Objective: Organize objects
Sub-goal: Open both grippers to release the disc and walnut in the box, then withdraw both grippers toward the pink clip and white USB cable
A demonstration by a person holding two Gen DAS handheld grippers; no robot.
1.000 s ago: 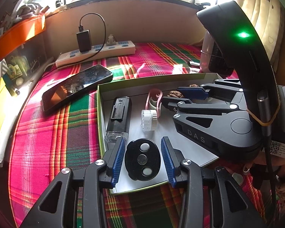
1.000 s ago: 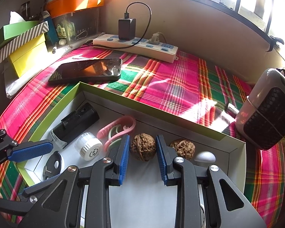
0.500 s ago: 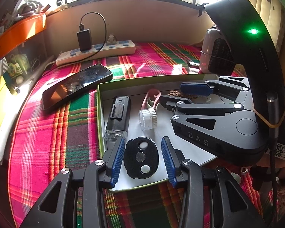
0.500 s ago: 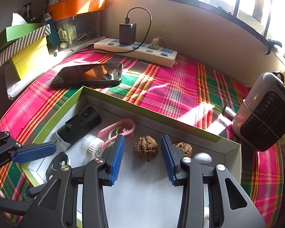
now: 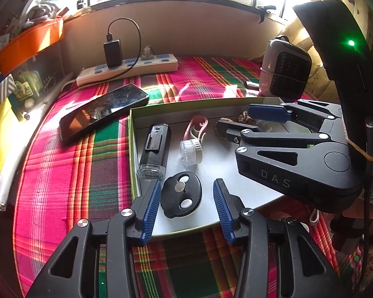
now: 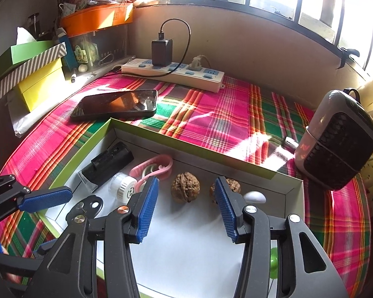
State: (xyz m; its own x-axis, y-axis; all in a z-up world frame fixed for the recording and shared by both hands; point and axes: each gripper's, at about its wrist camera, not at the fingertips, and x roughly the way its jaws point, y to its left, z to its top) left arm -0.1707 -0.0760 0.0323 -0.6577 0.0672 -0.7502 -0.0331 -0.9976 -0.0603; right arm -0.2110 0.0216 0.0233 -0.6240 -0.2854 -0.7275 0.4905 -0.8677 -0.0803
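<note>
A green-rimmed white box lies on the plaid cloth. It holds a black oval fob, a black device, a clear jar, a pink clip and two walnuts. My left gripper is opening, with the fob lying loose between its pads. My right gripper is also opening, and the near walnut sits free between its pads. The second walnut and a white egg shape lie to the right of the near walnut.
A black phone lies left of the box. Behind it sits a power strip with a charger plugged in. A small heater stands at the right. Yellow and striped boxes and an orange tray line the left side.
My right gripper's jaws spread off the walnut, which now lies free in the box, and drew back slightly. My left gripper's jaws widened around the black fob.
</note>
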